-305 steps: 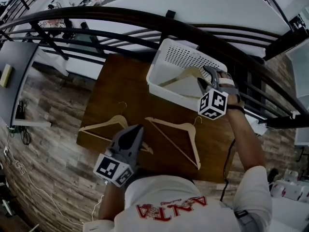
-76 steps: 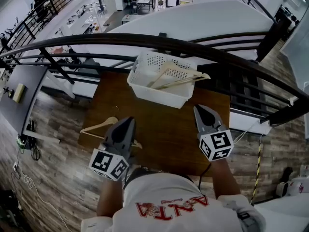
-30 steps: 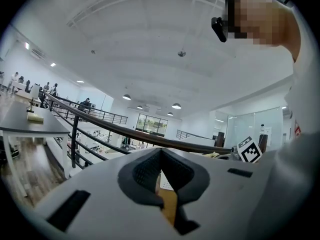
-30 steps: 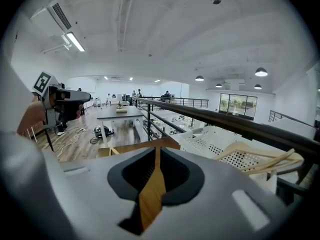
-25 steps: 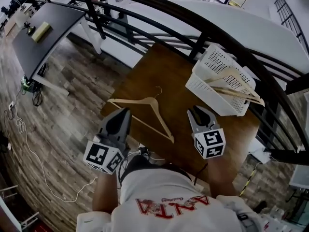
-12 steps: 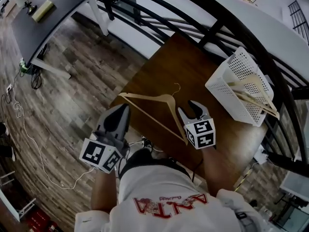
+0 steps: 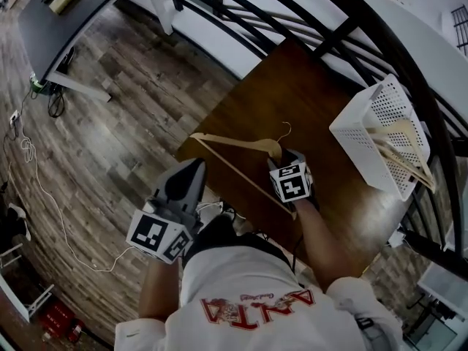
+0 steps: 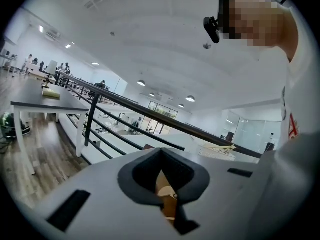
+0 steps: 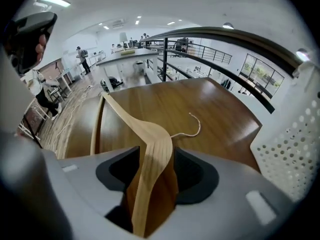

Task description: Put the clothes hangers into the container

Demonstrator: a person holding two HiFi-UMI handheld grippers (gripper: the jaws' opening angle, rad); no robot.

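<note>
We record that the right gripper (image 7: 291, 158) has moved from the counter's near edge onto the last wooden hanger (image 9: 152, 149) by the left edge. Its jaws now stand either side of the hanger's arm, not clamped. Since the earliest picture, a second hanger (image 7: 399, 136) has entered the white basket (image 7: 363, 148).

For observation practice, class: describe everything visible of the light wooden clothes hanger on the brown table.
The light wooden clothes hanger is pale and smooth, with two sloping arms, a straight lower bar and a thin metal hook. It lies flat on the brown wooden table. One arm passes between the jaws of the right hand-held gripper; whether they clamp it is unclear.
</note>
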